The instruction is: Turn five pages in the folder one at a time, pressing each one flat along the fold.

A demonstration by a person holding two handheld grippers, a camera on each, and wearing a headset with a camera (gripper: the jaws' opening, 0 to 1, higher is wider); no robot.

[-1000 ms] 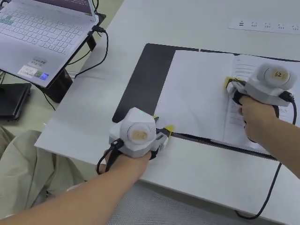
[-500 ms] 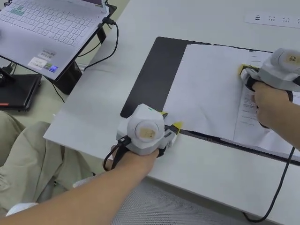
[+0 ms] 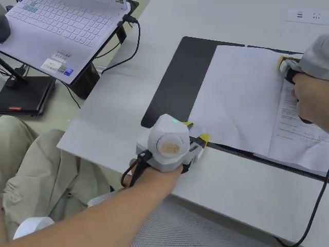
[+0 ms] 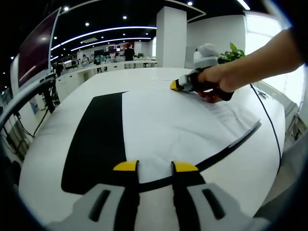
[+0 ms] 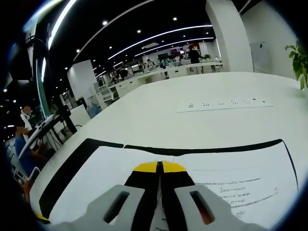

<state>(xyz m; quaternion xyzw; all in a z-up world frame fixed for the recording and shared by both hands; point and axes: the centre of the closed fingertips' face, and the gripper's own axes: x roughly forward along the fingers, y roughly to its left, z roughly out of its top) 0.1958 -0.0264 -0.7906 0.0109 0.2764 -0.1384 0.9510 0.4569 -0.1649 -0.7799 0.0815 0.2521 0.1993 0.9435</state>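
Observation:
The black folder [image 3: 175, 82] lies open on the white table, a blank white page [image 3: 241, 98] turned over its left half and a printed page [image 3: 303, 128] on the right. My left gripper [image 3: 197, 131] rests at the blank page's near corner, its jaws open a little [image 4: 155, 168] over the folder's near edge. My right gripper [image 3: 284, 63] is shut, its yellow tips [image 5: 159, 167] together and pressed down on the paper at the fold, close to the far end. The right gripper [image 4: 185, 85] also shows in the left gripper view, held in a hand.
A laptop [image 3: 56, 31] on a stand sits at the far left with a black cable [image 3: 123, 51] running to it. A white power strip [image 3: 308, 15] lies beyond the folder. The table's near edge [image 3: 103, 159] is just behind my left gripper.
My right gripper has slid along the fold toward the folder's far end. The left gripper has stayed at the near corner. The head camera has shifted left.

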